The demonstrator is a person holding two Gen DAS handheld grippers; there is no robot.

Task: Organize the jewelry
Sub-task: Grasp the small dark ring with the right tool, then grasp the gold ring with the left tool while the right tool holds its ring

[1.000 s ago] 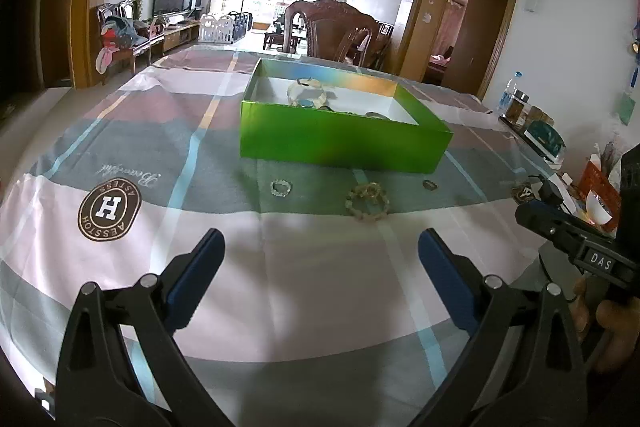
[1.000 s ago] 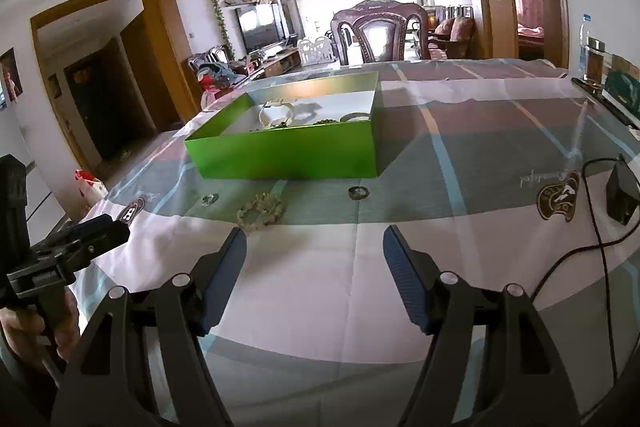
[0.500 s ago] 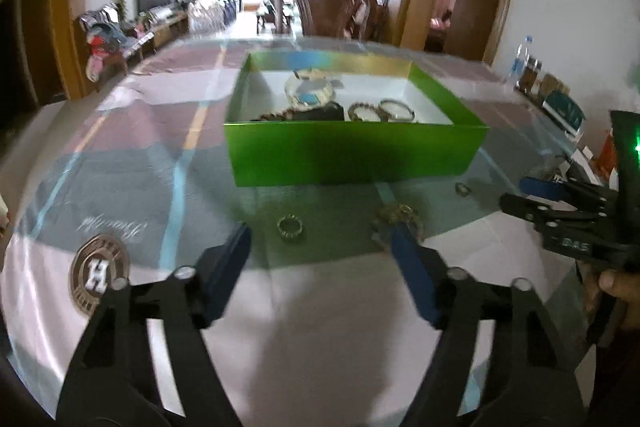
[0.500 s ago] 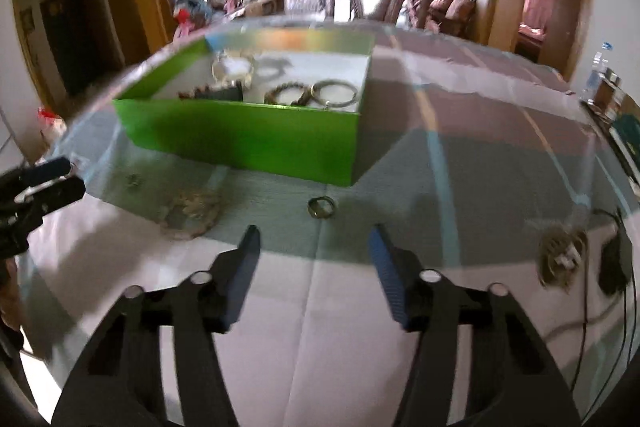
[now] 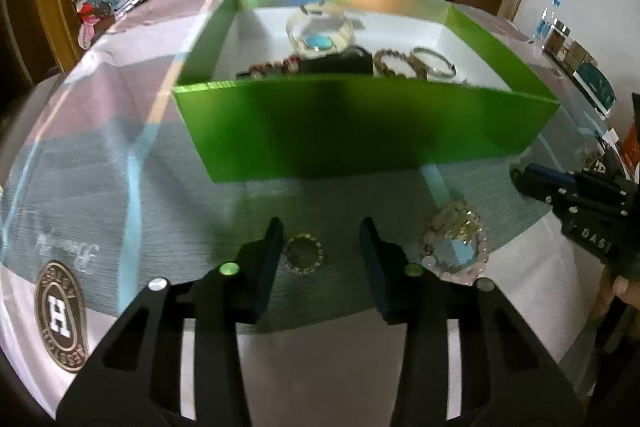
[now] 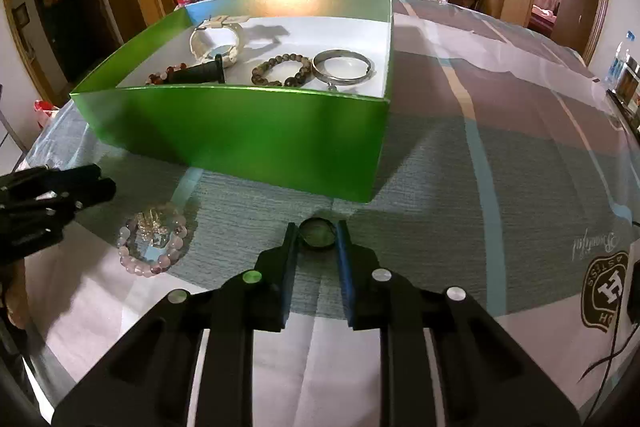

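Small ring (image 5: 304, 254): a thin band with a beaded or studded edge, flat on the grey band of the tablecloth (image 5: 120, 187), in front of the green box (image 5: 360, 131); blur hides its finer detail.
Left gripper (image 5: 318, 253): its jaws have just been closing and stand apart on either side of the small ring; a gap shows on the right side, and I cannot tell if the left pad touches.
Dark ring (image 6: 318, 233): a plain, darker band on the cloth just in front of the box's near right corner.
Right gripper (image 6: 317, 239): its jaws have just been closing too — the dark ring sits right at the fingertips, both pads at its sides, though whether they really press on it is hard to judge.
Pink bracelet (image 6: 152, 245): pale pink beads with a small gold-coloured cluster at the top, on the cloth between the two rings, free of both grippers.
Green box: open, white inside; it holds a cream bangle with a turquoise stone (image 5: 320, 31), a brown bead bracelet (image 6: 282, 69), a silver bangle (image 6: 342, 67), a string of red beads (image 6: 166, 73) and a dark ribbed object (image 6: 200, 73).
Hidden: the box's front wall cuts off the near edge of its contents; in the left view the dark object covers part of the red beads.
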